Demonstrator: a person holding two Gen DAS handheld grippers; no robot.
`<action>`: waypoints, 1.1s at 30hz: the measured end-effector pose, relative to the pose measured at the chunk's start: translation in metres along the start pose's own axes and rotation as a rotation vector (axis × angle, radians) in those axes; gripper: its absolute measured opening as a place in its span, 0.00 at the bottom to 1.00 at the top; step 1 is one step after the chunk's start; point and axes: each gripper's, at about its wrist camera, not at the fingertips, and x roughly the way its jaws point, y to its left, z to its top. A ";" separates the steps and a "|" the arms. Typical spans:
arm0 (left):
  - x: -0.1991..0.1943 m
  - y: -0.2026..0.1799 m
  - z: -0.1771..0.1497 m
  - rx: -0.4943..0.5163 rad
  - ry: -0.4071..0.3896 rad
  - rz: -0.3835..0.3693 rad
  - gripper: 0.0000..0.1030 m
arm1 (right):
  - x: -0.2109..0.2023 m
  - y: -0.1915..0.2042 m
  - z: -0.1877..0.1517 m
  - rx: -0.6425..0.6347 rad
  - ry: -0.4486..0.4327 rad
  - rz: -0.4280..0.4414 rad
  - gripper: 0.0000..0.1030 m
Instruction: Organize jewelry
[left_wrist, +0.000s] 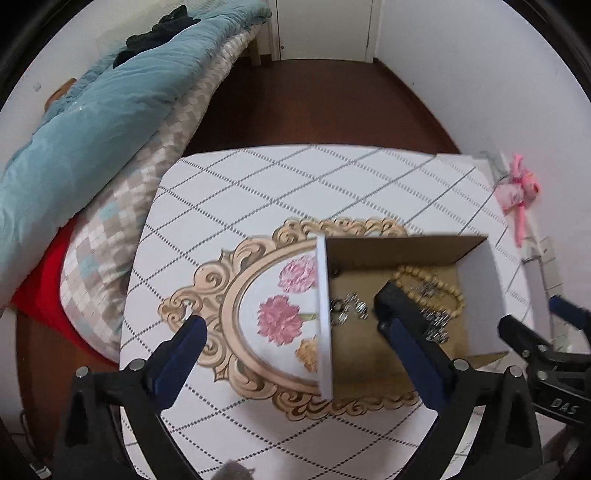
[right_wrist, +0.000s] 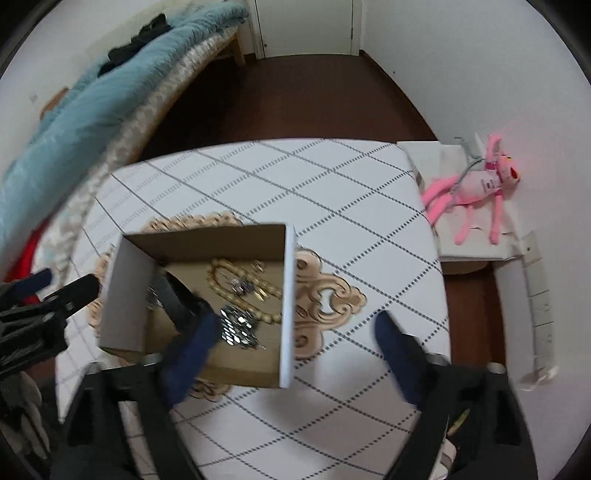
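So both of my hand-held grippers, left (left_wrist: 291, 325) and right (right_wrist: 295, 328), are spread wide and holding nothing. Each straddles a side wall of the cardboard box (right_wrist: 288, 306) on the worktop (left_wrist: 295, 177). The bead necklace (left_wrist: 430, 286) and silver bits (right_wrist: 238, 326) are already inside. Next I guess I'd close on those walls to shift the box.

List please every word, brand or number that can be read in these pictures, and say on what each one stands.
"DAS": white letters on the black body of the right gripper, seen at the right edge of the left wrist view.
Small dark print on the white shirt of the pink toy: too small to read.
Box, table, jewelry: no text that can be seen.
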 end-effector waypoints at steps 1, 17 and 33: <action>0.003 0.000 -0.004 -0.001 0.008 0.007 0.99 | 0.001 0.001 -0.002 -0.003 0.002 -0.003 1.00; -0.005 -0.004 -0.025 -0.021 -0.008 0.015 0.99 | 0.001 0.005 -0.019 -0.004 -0.022 -0.076 1.00; -0.112 -0.012 -0.056 -0.036 -0.177 0.013 0.99 | -0.105 0.003 -0.053 0.024 -0.204 -0.069 1.00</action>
